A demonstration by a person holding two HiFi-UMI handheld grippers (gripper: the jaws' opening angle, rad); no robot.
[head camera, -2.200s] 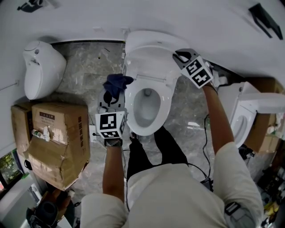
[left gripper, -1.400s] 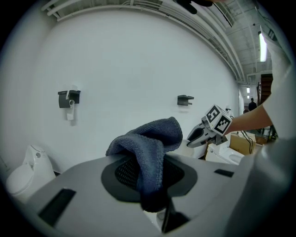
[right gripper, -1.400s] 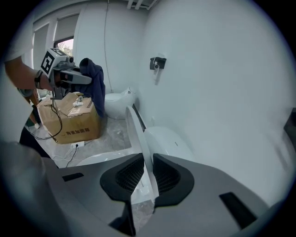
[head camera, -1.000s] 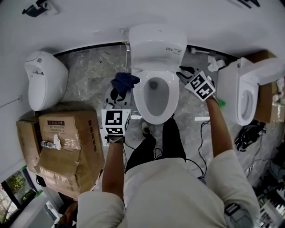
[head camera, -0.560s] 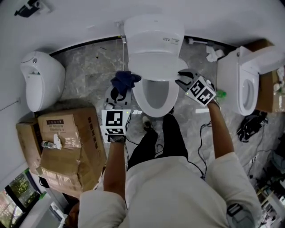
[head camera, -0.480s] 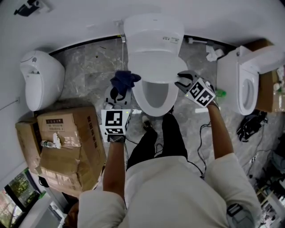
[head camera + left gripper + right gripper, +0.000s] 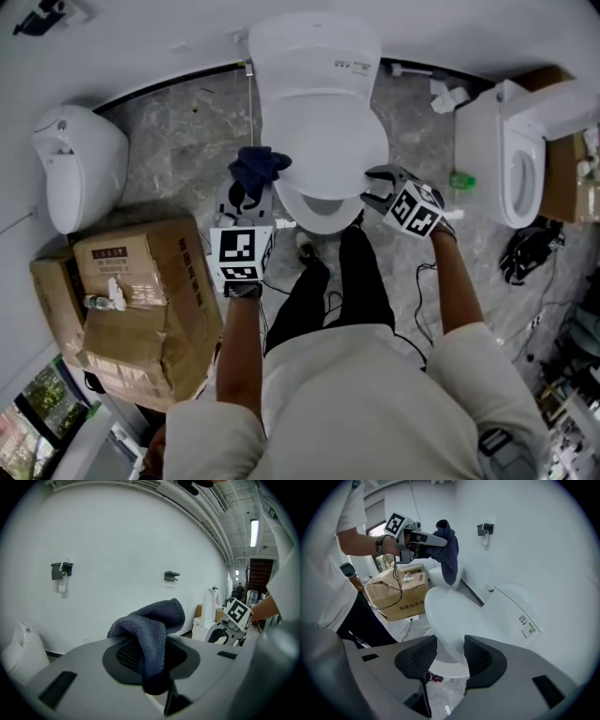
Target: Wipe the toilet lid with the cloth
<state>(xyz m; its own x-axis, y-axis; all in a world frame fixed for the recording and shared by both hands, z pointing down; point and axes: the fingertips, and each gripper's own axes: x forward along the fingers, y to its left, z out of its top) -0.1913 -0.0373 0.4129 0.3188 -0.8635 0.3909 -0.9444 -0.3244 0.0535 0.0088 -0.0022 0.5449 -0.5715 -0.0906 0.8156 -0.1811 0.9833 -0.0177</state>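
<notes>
Left hand-held gripper (image 7: 246, 195) clenched on cloth (image 7: 260, 167), left of toilet. Right hand-held gripper (image 7: 374, 191) released, jaws just opened wider, nothing gripped, by lid (image 7: 319, 131) front edge.

Both arms reach out in front, one gripper full and the other open.

My left gripper (image 7: 246, 190) is clamped on the cloth (image 7: 260, 166), which is pinched between its fingers and bulges up past their tips. My left forearm (image 7: 239, 347) runs straight ahead from my body. My right gripper (image 7: 373, 190) tilts downward at the end of my stretched right forearm (image 7: 457, 281). Its jaws have just been opening and stand wide apart, with nothing pressed between the pads. It sits well off to the right of my left fingertips.
</notes>
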